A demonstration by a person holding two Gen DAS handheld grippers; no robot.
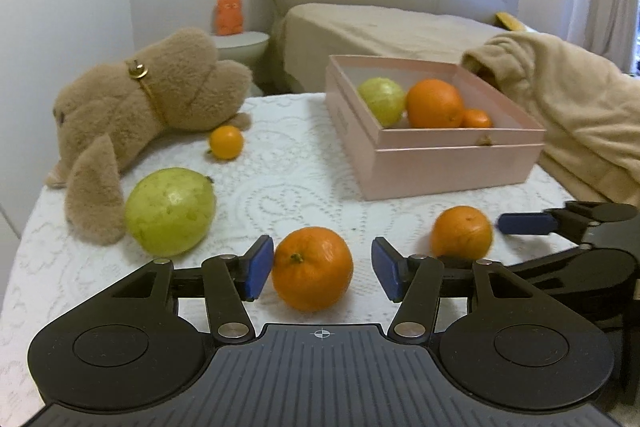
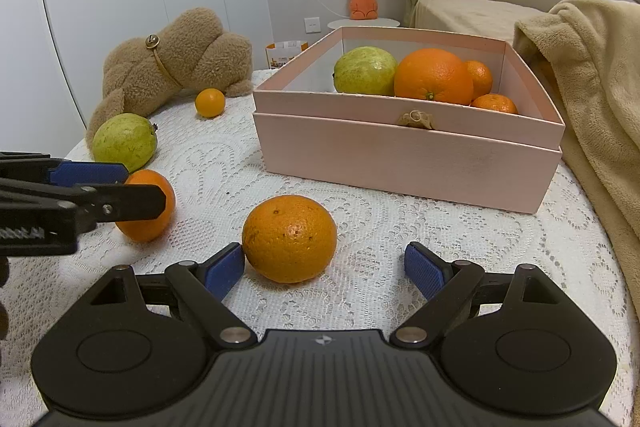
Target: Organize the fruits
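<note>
My left gripper (image 1: 321, 270) is open, its blue pads on either side of an orange (image 1: 312, 269) on the table, close to it. My right gripper (image 2: 324, 271) is open around a second orange (image 2: 289, 238), whose left side is near the left pad (image 2: 224, 270). That orange shows in the left wrist view (image 1: 462, 232) too. A green guava (image 1: 170, 211) and a small tangerine (image 1: 226, 142) lie loose on the table. The pink box (image 2: 404, 151) holds a guava (image 2: 366, 71), a big orange (image 2: 434, 77) and two small tangerines.
A brown plush toy (image 1: 144, 107) lies at the table's far left. A beige blanket (image 2: 592, 87) hangs at the right, next to the box. White lace cloth (image 2: 380, 239) covers the round table. A bed stands behind.
</note>
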